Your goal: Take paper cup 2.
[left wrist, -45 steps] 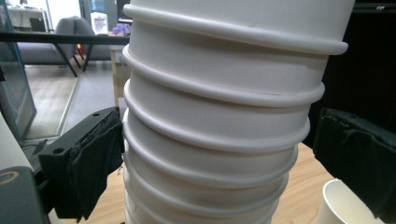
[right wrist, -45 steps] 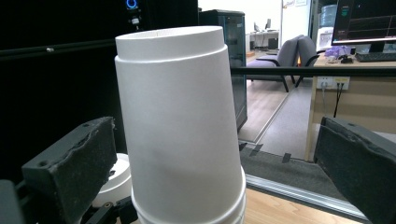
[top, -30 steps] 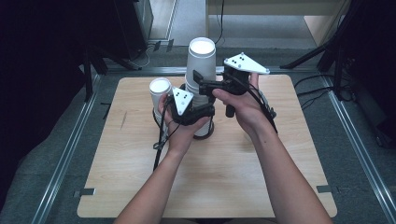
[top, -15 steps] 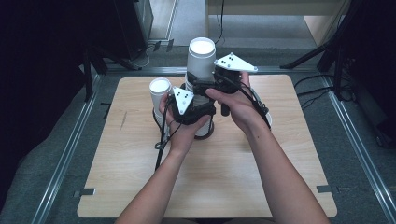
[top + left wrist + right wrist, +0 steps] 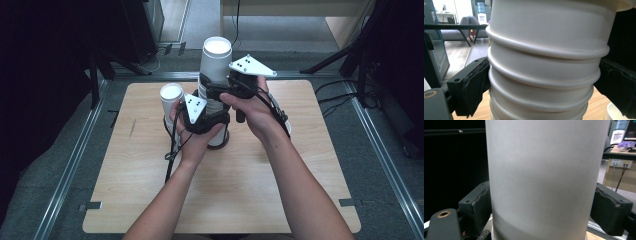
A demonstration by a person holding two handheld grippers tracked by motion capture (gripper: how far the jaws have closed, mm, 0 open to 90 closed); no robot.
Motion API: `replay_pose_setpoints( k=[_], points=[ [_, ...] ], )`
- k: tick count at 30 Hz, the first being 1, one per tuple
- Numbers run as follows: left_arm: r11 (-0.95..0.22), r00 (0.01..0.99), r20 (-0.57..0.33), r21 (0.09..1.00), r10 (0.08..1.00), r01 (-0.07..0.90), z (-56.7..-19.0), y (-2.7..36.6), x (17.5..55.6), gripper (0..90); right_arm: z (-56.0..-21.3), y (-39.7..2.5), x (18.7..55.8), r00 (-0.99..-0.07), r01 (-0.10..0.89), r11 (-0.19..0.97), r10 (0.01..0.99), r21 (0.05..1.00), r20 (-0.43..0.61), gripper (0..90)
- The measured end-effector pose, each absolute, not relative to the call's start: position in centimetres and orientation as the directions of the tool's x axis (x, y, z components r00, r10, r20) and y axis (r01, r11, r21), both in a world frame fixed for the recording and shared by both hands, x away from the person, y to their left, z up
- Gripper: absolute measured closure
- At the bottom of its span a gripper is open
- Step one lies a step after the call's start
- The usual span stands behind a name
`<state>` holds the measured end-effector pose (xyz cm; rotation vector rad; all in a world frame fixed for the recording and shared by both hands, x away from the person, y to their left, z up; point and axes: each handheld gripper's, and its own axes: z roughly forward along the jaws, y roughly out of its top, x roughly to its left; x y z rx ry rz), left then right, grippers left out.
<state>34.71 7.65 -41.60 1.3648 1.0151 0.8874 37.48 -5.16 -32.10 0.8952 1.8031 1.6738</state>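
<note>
Mid-table, the nested cup stack (image 5: 215, 107) is pinched low by the left gripper (image 5: 541, 82) and its top cup (image 5: 544, 180) by the right gripper (image 5: 546, 205); a crooked pull could tip the stack onto the lone cup (image 5: 171, 95).

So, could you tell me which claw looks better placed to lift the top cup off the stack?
Probably the right claw: its jaws flank the top white paper cup, while the left claw steadies the ribbed stack of cups lower down.

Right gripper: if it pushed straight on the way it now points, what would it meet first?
The top cup of the cup stack: its smooth wall already sits between the right gripper jaws, apparently touching them.
</note>
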Motion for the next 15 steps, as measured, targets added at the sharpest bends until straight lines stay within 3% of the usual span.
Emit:
replay_pose_setpoints(
  k=[15],
  points=[
    [0.031,0.341,-0.053,0.997,0.939,0.069,-41.6,7.7,34.7,3.7,-30.3,-5.1,36.8,-0.633,0.045,-0.026,0.773,0.999,0.048,15.3]
  ],
)
